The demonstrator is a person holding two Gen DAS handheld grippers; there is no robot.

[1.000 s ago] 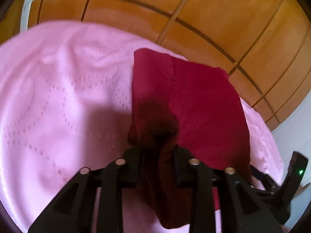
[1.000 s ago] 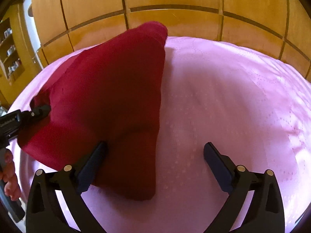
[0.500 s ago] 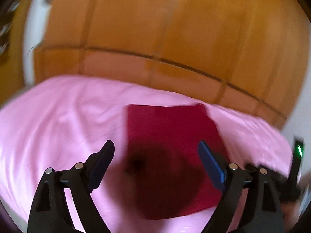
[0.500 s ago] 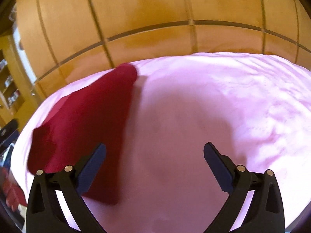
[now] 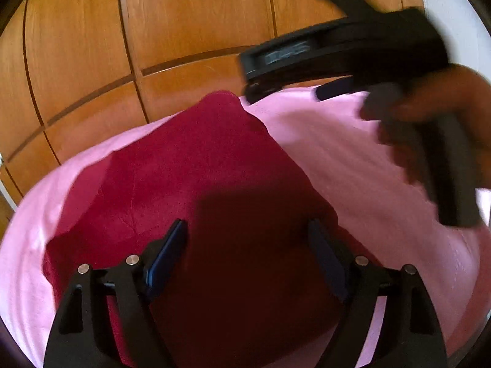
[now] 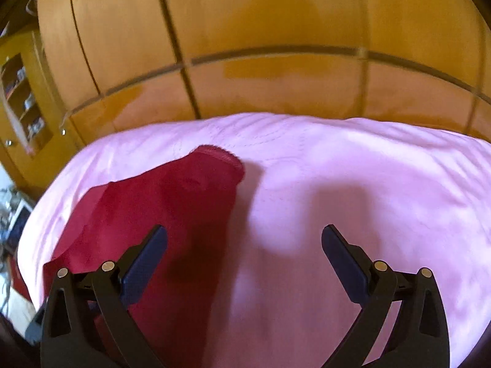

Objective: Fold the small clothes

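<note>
A dark red folded garment (image 5: 190,178) lies flat on the pink bedspread (image 5: 353,165). My left gripper (image 5: 247,239) is open and empty, hovering over the near part of the garment. In the right wrist view the garment (image 6: 172,202) lies at the left on the bedspread (image 6: 353,184). My right gripper (image 6: 244,242) is open and empty, above the bedspread just right of the garment's edge. The right gripper's black body (image 5: 337,52) and the hand holding it show blurred at the upper right of the left wrist view.
Wooden wardrobe panels (image 6: 260,24) stand behind the bed. A shelf unit with small items (image 6: 21,98) is at the far left. The bed's left edge drops to the floor (image 6: 15,214).
My left gripper opened and let go of the red garment, which now lies flat. Both grippers lifted away; the right gripper swung up into the left wrist view.
</note>
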